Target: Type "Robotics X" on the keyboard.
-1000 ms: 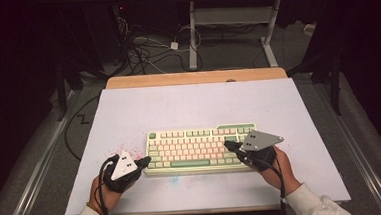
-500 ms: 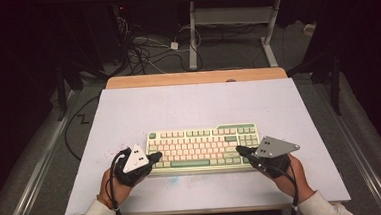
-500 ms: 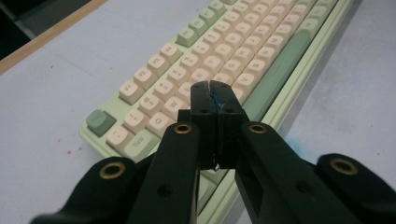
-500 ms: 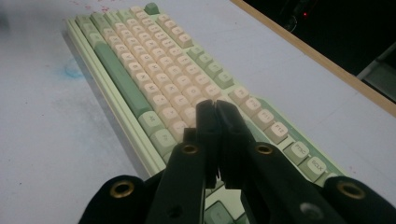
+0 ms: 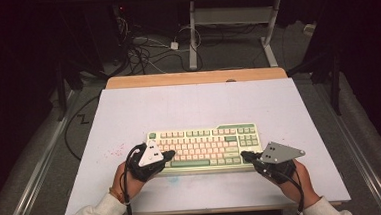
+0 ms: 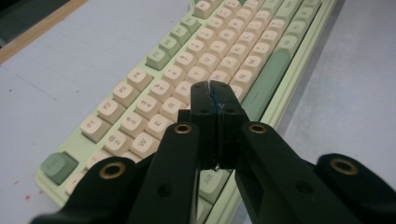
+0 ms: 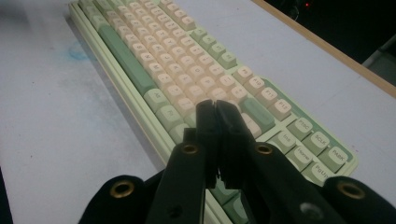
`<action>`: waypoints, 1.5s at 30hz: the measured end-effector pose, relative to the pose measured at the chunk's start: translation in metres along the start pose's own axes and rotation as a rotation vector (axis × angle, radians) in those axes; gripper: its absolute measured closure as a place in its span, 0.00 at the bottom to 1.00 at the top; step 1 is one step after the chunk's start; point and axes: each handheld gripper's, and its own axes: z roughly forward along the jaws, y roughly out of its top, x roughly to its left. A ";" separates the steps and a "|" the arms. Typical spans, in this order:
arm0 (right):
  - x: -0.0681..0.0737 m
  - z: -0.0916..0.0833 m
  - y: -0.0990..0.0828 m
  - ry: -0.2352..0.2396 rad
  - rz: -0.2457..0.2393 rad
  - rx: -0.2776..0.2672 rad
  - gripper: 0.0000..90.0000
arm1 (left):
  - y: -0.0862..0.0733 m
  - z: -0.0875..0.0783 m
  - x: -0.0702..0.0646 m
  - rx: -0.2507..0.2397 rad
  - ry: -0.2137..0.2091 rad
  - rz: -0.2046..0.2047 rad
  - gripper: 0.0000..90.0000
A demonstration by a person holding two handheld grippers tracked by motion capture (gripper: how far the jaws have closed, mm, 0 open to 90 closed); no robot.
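- The green and cream keyboard point(image 5: 203, 148) lies flat on the white table point(image 5: 193, 105), towards its near edge.
- The left gripper point(image 6: 215, 95) hovers over the keyboard's left end, jaws pressed together on nothing.
- The right gripper point(image 7: 215, 110) is at the right end, likewise clenched empty, apparently just above the keys.

My left claw point(image 5: 169, 154) has slid in over the left end of the keyboard point(image 5: 206, 147), while my right claw point(image 5: 245, 156) has drawn back toward its near right corner.
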 end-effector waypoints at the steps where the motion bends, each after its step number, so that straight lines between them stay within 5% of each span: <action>1: 0.000 0.000 -0.001 -0.002 -0.004 0.002 0.99 | 0.002 0.002 0.000 -0.001 -0.006 -0.002 0.96; 22: 0.004 0.005 -0.003 0.019 -0.018 0.023 0.99 | 0.023 0.042 -0.008 0.083 -0.092 0.059 0.96; 45: 0.005 0.007 -0.004 0.027 -0.021 0.035 0.99 | 0.023 0.058 -0.005 0.141 -0.091 0.066 0.96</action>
